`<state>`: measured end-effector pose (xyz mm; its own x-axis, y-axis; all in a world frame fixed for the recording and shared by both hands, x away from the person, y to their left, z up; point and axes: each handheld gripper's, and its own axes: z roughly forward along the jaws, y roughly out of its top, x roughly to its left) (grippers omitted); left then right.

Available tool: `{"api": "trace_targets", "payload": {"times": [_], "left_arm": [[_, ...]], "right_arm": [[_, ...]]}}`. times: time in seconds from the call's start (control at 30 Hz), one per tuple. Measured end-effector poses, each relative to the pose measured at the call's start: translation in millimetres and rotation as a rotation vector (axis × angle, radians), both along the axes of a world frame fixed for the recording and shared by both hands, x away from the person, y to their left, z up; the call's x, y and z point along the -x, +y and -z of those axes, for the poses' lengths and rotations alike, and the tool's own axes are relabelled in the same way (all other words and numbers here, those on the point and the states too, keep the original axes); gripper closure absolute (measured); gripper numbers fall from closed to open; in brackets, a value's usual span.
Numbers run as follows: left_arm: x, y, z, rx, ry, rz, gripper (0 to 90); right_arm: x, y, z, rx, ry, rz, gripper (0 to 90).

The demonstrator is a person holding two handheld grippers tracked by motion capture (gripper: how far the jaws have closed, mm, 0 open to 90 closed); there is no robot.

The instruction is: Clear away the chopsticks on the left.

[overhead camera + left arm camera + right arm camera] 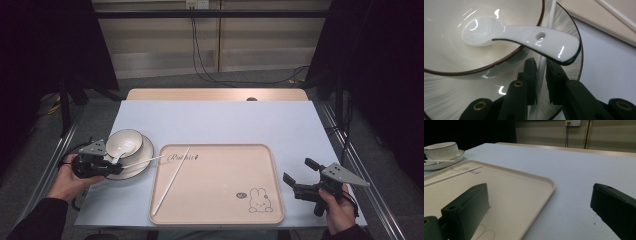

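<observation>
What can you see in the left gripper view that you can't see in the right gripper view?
Left gripper view's extras: a white spoon lying in the bowl, with a little hole in its handle, and the left gripper pinching a white chopstick over the plate.

Right gripper view's extras: the right gripper wide open above the table, and a wall socket far behind.

Both share: the bowl on its plate, the tray, and a second chopstick lying on the tray.

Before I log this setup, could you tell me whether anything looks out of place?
The two white chopsticks are split up: one lies diagonally on the tray, the other bridges the plate and the tray's rim, clamped by the left gripper.
</observation>
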<state>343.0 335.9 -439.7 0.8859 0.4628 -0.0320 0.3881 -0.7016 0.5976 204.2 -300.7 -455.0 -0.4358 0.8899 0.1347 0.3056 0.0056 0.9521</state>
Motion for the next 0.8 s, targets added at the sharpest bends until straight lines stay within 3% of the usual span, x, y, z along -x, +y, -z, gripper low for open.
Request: {"api": "trace_targets", "payload": {"times": [0.2,0.47,0.8], "left_arm": [[1.0,-2.9,2.5,-0.01,0.005,0.02,81.4],[3.1,-3.0,0.6,-0.007,0.048,0.015,84.7],[11.5,-9.4,-8.6,0.084,0.081,-0.044,84.8]], "right_arm": [[0.0,-0.1,0.0,-0.002,0.001,-0.001,1.4],[-0.4,-0.4,0.1,-0.004,0.0,-0.004,1.4],[-0.1,-0.2,-0.1,-0.008,0.004,-0.003,1.4]]}}
